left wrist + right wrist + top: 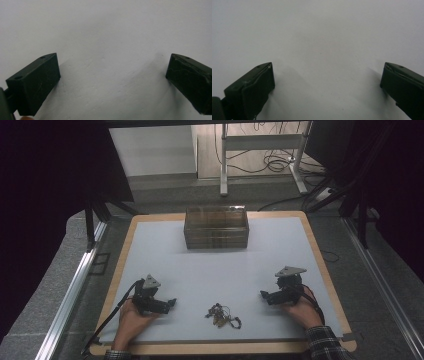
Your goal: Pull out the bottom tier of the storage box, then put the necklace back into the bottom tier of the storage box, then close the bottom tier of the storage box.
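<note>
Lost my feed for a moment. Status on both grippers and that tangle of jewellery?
Left hand-held gripper open, empty, on mat. Right hand-held gripper open, empty. Jewellery tangle lies between them, untouched. Clear box far side, nothing in the way.

High view above near edge looking forward-down, gripper views close, sharing white table (215, 270)

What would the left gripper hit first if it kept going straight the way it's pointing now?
Probably the small tangle of chain: the left gripper points right along the white mat, jaws open, though it may pass just behind it.
</note>
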`<state>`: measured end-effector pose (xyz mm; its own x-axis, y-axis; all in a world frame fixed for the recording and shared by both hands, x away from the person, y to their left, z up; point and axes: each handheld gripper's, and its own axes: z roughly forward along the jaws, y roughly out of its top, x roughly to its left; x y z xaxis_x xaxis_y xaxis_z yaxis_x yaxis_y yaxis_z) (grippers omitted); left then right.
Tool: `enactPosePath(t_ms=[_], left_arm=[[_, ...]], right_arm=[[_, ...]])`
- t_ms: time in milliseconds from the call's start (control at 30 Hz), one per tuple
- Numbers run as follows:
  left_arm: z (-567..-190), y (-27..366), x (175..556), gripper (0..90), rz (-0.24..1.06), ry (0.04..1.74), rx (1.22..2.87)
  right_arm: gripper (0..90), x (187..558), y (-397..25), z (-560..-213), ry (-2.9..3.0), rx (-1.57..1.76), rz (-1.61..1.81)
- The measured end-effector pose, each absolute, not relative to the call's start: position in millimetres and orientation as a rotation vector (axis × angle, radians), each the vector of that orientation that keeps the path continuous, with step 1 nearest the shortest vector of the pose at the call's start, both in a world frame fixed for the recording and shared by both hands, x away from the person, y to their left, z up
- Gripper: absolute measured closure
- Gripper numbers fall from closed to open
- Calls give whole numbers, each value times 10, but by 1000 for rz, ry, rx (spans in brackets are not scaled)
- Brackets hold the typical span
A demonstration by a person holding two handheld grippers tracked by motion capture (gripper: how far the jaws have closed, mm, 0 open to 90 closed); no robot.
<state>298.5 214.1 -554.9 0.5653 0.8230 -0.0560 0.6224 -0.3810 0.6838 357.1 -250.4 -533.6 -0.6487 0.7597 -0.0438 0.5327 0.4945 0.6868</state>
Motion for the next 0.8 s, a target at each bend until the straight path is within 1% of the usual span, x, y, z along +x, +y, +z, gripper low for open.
enactPosePath(t_ms=[800], left_arm=[[-5550, 2145, 2983, 0, 385, 1151, 2129]], right_arm=[[0, 3590, -2490, -5325, 2408, 1087, 922]])
